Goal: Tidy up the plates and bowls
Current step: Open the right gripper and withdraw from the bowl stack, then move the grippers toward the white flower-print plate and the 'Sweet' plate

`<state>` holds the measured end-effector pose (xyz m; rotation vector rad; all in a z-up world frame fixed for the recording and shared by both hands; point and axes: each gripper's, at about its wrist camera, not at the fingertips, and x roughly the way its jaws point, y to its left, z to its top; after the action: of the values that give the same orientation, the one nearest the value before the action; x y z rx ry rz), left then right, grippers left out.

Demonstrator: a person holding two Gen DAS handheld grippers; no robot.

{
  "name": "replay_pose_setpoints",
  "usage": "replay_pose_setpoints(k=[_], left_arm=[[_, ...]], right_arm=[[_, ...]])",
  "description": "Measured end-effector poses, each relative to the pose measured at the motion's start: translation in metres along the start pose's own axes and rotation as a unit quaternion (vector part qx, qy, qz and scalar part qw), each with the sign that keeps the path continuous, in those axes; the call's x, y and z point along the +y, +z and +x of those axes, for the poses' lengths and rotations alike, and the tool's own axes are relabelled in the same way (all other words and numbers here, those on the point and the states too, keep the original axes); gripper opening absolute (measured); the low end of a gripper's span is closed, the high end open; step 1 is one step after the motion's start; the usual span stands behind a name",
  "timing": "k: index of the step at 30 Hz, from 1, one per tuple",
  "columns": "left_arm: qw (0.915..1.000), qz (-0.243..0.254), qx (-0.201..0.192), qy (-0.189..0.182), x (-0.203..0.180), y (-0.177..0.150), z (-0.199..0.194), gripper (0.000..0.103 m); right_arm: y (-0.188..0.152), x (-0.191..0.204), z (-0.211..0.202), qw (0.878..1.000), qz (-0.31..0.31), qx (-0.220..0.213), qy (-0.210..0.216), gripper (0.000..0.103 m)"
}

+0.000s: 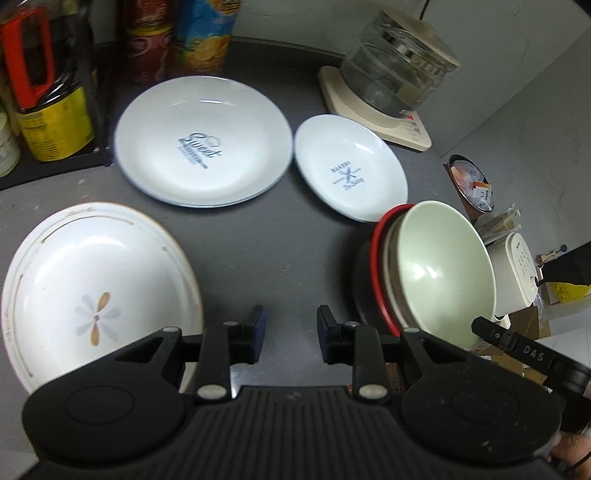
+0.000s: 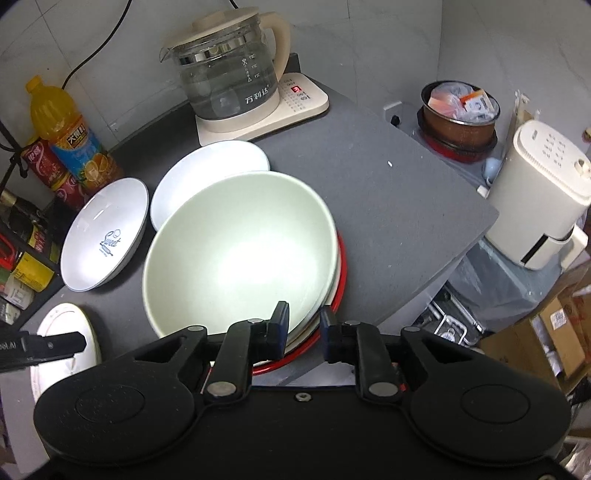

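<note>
A pale green bowl (image 2: 240,258) tops a stack that rests in a red-rimmed black bowl (image 1: 378,266) at the table's right edge. My right gripper (image 2: 303,328) straddles the stack's near rim, one pad inside the green bowl and one outside, with slack between them. One of its fingers (image 1: 491,330) shows in the left wrist view. My left gripper (image 1: 291,332) hovers open over bare grey table with nothing between its fingers. A flower-patterned plate (image 1: 92,288) lies to its left. Farther back are a large "Sweet" plate (image 1: 203,140) and a smaller "Bakery" plate (image 1: 347,166).
A glass kettle on a cream base (image 2: 229,74) stands at the back. Bottles and cans (image 1: 203,33) and a black rack (image 1: 48,92) line the back left. Beyond the table's right edge (image 2: 443,258) are a pot of packets (image 2: 458,110) and a white appliance (image 2: 543,199).
</note>
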<state>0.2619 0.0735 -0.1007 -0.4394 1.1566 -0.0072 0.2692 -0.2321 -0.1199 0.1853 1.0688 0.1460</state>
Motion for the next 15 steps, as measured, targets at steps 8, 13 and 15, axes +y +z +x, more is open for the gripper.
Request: replay_pose_setpoints(k=[8,13,15], left_arm=[[0.9989,-0.011,-0.03,0.034,0.023,-0.01,-0.022,0.052],[0.9977,-0.01,-0.037,0.055,0.036,-0.021,-0.033,0.066],[0.9974,-0.014,-0.036,0.061,0.043,-0.026,-0.036,0.068]], right_arm=[[-0.007,0.033,-0.018,0.999,-0.033,-0.002,0.038,0.047],[-0.009,0.06,-0.022,0.996,-0.062,-0.003,0.07,0.061],[-0.011,0.073,-0.021,0.994,-0.077,0.0,0.08,0.064]])
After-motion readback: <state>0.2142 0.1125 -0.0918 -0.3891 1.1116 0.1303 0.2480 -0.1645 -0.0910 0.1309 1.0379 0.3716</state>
